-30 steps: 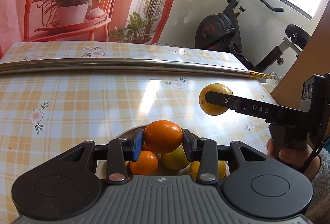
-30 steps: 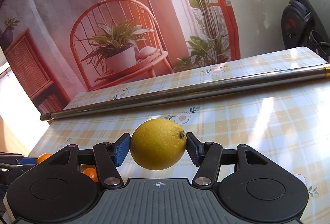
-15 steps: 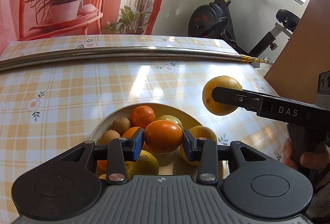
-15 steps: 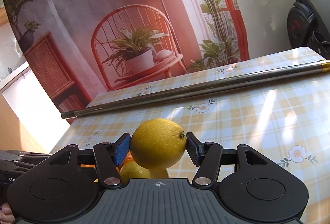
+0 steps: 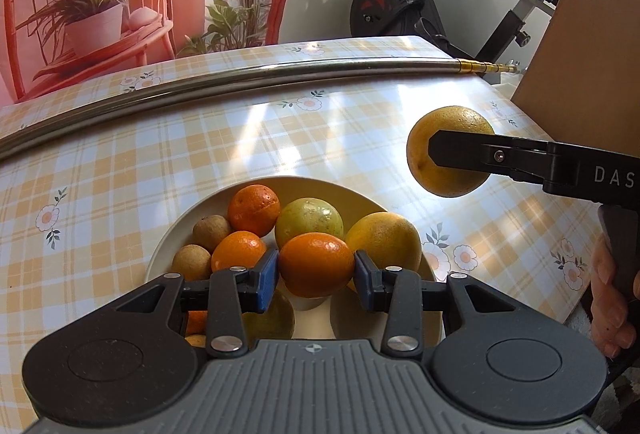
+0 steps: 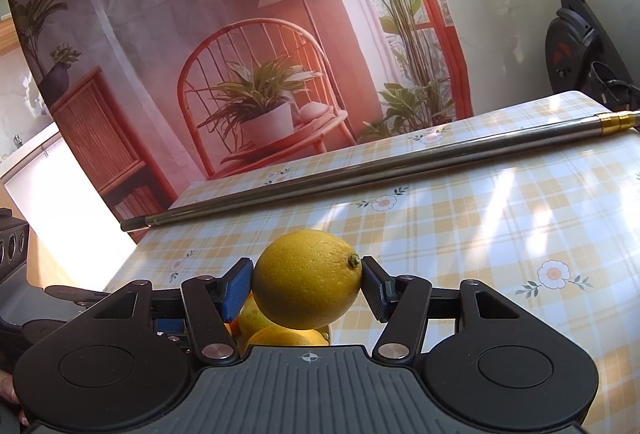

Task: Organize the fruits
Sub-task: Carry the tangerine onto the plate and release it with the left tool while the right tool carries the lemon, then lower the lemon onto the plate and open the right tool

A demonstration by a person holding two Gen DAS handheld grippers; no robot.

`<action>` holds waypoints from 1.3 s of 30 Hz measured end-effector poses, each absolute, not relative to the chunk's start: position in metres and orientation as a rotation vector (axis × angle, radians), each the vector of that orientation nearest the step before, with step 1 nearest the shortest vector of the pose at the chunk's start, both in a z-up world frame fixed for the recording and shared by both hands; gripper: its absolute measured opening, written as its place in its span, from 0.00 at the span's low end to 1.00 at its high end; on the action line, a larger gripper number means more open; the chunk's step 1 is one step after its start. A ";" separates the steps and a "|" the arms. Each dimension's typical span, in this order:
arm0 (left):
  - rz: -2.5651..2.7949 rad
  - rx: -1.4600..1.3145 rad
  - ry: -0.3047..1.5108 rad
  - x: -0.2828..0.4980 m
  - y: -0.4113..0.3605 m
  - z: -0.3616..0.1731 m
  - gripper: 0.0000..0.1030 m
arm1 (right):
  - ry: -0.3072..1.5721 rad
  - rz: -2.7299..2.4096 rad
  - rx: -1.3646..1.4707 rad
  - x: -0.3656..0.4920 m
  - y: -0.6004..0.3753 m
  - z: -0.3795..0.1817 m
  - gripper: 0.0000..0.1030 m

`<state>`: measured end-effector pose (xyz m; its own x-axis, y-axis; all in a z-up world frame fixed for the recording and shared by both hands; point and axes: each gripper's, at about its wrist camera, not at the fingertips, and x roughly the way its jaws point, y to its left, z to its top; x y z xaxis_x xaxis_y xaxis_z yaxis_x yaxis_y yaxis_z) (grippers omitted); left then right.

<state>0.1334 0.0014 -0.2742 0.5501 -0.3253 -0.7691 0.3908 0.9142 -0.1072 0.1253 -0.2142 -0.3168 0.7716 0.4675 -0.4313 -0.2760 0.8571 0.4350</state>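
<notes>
My left gripper (image 5: 316, 274) is shut on an orange (image 5: 316, 264) and holds it above a cream plate (image 5: 200, 212) full of fruit: oranges, a greenish round fruit (image 5: 309, 220), a yellow fruit (image 5: 384, 238) and small brown fruits (image 5: 211, 232). My right gripper (image 6: 307, 282) is shut on a yellow lemon (image 6: 307, 278). In the left wrist view that lemon (image 5: 448, 190) hangs in the air to the right of the plate. Plate fruit (image 6: 256, 318) shows below the lemon in the right wrist view.
The table has a yellow checked flowered cloth (image 5: 120, 162). A long metal rod (image 5: 240, 82) lies across its far side. An exercise bike (image 5: 404, 2) stands beyond the table. A brown board (image 5: 592, 26) stands at the right.
My left gripper has lifted and pulled back with the orange, so more of the plate shows. My right gripper has swung left with the lemon, nearer the plate.
</notes>
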 end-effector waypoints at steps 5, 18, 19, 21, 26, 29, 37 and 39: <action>-0.428 0.130 0.885 0.130 -0.003 -0.277 0.41 | 0.560 0.411 0.370 0.123 -0.216 -0.318 0.53; -0.414 0.031 0.883 0.140 0.011 -0.277 0.41 | 0.586 0.404 0.376 0.122 -0.214 -0.321 0.53; -0.409 0.027 0.877 0.140 0.012 -0.276 0.41 | 0.588 0.403 0.370 0.121 -0.213 -0.320 0.53; -0.407 0.011 0.864 0.138 0.015 -0.271 0.41 | 0.593 0.402 0.363 0.120 -0.213 -0.319 0.53; -0.377 -0.020 0.820 0.129 0.028 -0.255 0.41 | 0.610 0.413 0.356 0.112 -0.207 -0.315 0.53; -0.342 -0.042 0.790 0.121 0.040 -0.243 0.41 | 0.630 0.434 0.368 0.109 -0.203 -0.315 0.53; -0.288 -0.085 0.726 0.095 0.063 -0.225 0.42 | 0.698 0.528 0.333 0.100 -0.172 -0.314 0.53; -0.280 -0.072 0.719 0.090 0.065 -0.225 0.43 | 0.729 0.551 0.327 0.100 -0.164 -0.318 0.53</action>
